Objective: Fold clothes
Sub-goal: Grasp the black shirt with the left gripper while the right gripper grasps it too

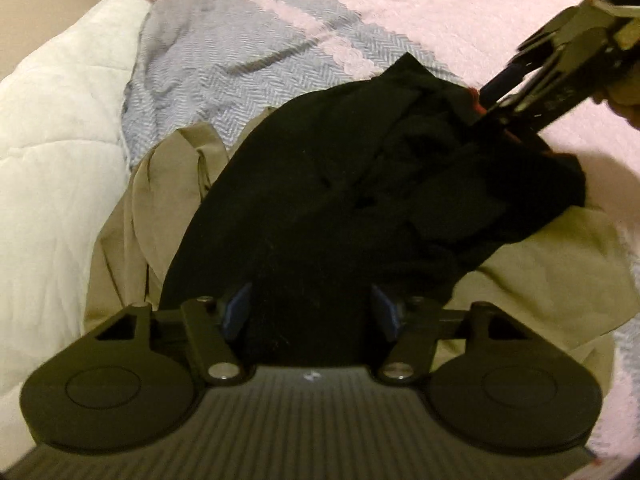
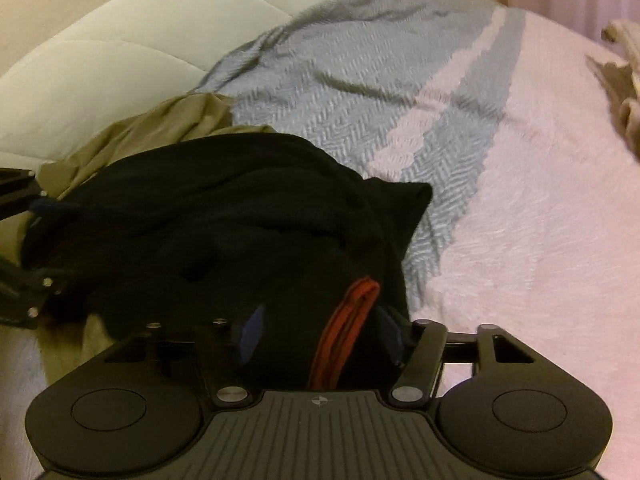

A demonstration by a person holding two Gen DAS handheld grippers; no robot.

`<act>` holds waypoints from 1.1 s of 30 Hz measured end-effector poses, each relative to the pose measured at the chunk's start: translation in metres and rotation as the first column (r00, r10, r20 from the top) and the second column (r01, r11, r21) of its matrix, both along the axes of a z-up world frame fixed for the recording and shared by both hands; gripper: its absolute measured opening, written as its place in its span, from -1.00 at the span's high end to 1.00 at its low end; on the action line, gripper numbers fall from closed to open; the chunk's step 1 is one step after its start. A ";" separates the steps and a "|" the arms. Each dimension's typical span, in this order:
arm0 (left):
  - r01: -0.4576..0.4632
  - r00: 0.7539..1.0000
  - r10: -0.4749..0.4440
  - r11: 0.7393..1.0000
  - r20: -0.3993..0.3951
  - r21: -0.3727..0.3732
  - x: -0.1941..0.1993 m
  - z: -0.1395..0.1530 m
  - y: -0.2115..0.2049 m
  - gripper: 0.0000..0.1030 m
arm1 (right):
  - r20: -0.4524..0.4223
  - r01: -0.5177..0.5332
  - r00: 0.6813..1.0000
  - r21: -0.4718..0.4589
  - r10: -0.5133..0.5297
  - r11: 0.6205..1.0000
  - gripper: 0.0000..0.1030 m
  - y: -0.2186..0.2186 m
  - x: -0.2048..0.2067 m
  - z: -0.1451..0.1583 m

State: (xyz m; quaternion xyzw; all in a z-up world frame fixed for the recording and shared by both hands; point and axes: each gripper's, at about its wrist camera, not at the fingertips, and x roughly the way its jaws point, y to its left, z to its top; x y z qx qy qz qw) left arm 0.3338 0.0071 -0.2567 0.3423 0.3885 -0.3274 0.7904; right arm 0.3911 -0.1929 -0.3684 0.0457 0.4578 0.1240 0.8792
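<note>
- The black garment [image 1: 320, 200] lies in a bunched heap on the bed [image 2: 520, 200]; part of it rests on a tan garment [image 1: 540, 280]; a red trim [image 2: 348, 332] shows at one edge
- It looks soft and floppy, and I think it is light; it will sag and fold by itself when lifted; it will not break; the knit looks fuzzy, so I guess it will not slip much
- Good places to hold are the edges and corners, far apart, so the cloth can be pulled flat; the red trim edge is easy to find
- The left hand-held gripper [image 1: 312, 312] has black cloth bunched between its blue pads [image 1: 238, 312]; the pads stand a fair way apart with the cloth filling the gap, so it looks like a grip on the garment
- The right hand-held gripper [image 2: 320, 336] has the red trim edge and black cloth between its two fingers; it looks like a grip too
- Around them are a blue and pink blanket [image 1: 240, 52] and a white quilt [image 1: 52, 140]; more cloth [image 2: 628, 80] lies far off on the bed
</note>
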 end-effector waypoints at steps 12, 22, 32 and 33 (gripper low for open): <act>-0.005 0.998 0.001 0.998 -0.062 -0.067 0.010 0.024 0.004 -0.03 | 0.130 0.137 0.982 -0.018 -0.134 0.990 0.94 -0.039 -0.055 0.082; 0.085 0.996 -0.085 0.993 0.004 -0.083 -0.052 0.055 -0.025 0.74 | 0.202 0.273 0.946 -0.077 -0.254 0.959 0.94 -0.099 -0.162 0.154; -0.092 0.981 0.029 0.939 -0.192 -0.332 -0.145 0.135 -0.062 0.75 | 0.193 0.440 0.892 -0.156 -0.409 0.884 0.94 -0.196 -0.294 0.223; -0.096 0.978 0.022 0.929 -0.205 -0.357 -0.151 0.144 -0.074 0.75 | 0.205 0.454 0.884 -0.163 -0.420 0.876 0.94 -0.207 -0.306 0.231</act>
